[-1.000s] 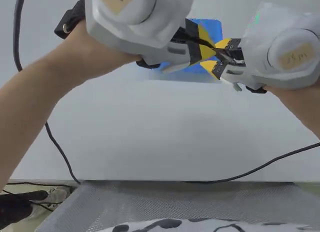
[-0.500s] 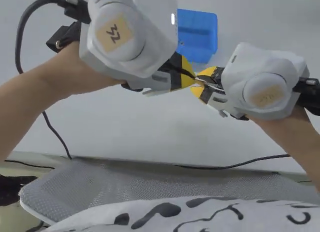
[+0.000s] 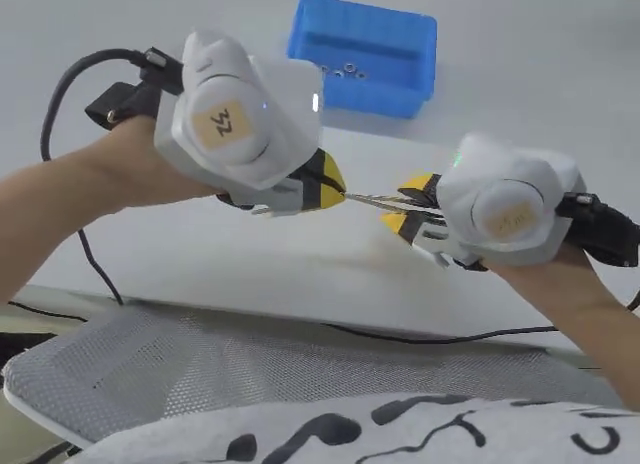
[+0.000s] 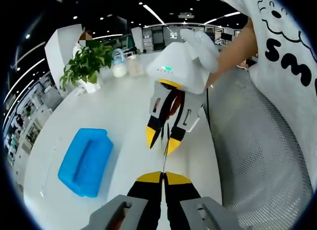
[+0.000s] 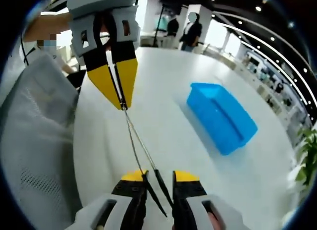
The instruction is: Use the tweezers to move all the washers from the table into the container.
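Left gripper point(image 4: 163, 177): jaws clenched on the joined end of thin steel tweezers point(image 5: 134, 141). Long axis runs straight to right gripper point(image 5: 158, 176), jaws apart astride the prongs; pinch unclear. Blue plastic container point(image 3: 385, 96) beyond, small metal washers point(image 3: 350, 72) inside.

Blue container point(image 3: 365, 54), white table point(image 3: 250, 254), silver tweezers point(image 3: 375, 198), yellow tips on white left gripper point(image 3: 338, 191) and right gripper point(image 3: 403, 204)
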The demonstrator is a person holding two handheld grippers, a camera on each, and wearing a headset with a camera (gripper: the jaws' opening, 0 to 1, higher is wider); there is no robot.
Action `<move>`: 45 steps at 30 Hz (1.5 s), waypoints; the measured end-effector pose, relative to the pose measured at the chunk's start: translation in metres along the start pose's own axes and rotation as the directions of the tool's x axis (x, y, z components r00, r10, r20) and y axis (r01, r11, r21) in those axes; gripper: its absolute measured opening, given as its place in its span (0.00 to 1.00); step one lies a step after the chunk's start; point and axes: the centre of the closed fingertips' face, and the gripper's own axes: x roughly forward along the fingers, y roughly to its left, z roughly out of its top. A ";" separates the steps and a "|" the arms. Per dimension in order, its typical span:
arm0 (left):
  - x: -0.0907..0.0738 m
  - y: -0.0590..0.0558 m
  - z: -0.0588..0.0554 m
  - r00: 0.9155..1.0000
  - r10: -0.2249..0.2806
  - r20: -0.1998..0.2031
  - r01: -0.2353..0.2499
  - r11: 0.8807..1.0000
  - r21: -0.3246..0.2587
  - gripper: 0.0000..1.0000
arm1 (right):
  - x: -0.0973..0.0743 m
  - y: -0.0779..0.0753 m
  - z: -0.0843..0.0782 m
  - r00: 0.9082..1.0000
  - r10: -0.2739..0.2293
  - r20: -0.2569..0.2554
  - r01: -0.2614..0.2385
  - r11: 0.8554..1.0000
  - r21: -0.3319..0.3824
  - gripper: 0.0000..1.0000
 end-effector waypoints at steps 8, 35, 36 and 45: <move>0.010 0.010 -0.024 0.999 -0.026 -0.047 0.025 0.999 -0.021 0.00 | 0.004 -0.008 -0.016 1.000 0.012 -0.011 -0.011 0.999 0.053 0.10; 0.044 0.014 -0.063 0.972 -0.100 -0.210 0.089 0.994 -0.061 0.00 | -0.047 -0.015 -0.020 0.998 -0.056 0.035 0.038 0.920 0.391 0.19; 0.044 0.013 -0.063 0.972 -0.112 -0.204 0.095 0.991 -0.094 0.00 | -0.049 -0.015 -0.015 0.997 -0.061 0.047 0.037 0.917 0.398 0.20; 0.042 0.016 -0.063 0.986 -0.096 -0.138 0.047 0.946 -0.320 0.00 | -0.066 -0.004 0.020 0.986 -0.110 0.123 0.050 0.908 0.416 0.31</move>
